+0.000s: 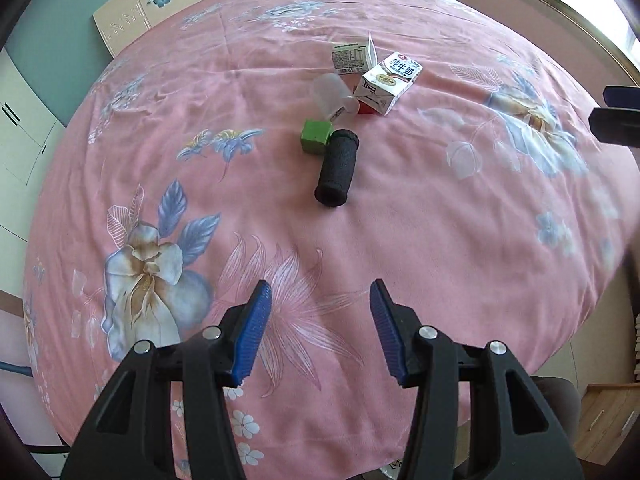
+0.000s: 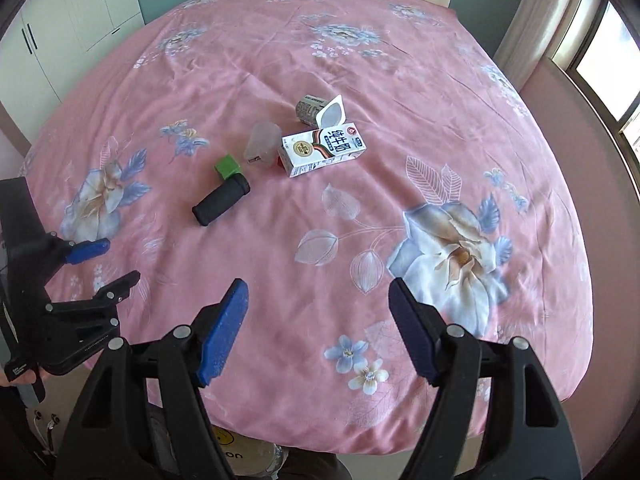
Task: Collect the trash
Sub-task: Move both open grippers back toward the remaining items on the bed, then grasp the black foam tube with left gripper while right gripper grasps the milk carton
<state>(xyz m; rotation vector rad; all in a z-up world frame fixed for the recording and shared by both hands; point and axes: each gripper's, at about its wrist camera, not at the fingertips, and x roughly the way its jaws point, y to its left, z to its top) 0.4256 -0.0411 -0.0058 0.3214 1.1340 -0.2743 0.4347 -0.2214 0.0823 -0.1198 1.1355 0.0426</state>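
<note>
Where scattered: one carton (image 2: 322, 151), two cups (image 2: 262, 142).

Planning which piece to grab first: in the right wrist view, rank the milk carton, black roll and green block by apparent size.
1. milk carton
2. black roll, nearly as large, also nearer the camera, so unsure
3. green block, clearly smallest

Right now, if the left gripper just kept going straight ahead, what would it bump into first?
Probably the black roll, lying ahead of the open left gripper on the pink bedspread; depth is hard to judge.
</note>
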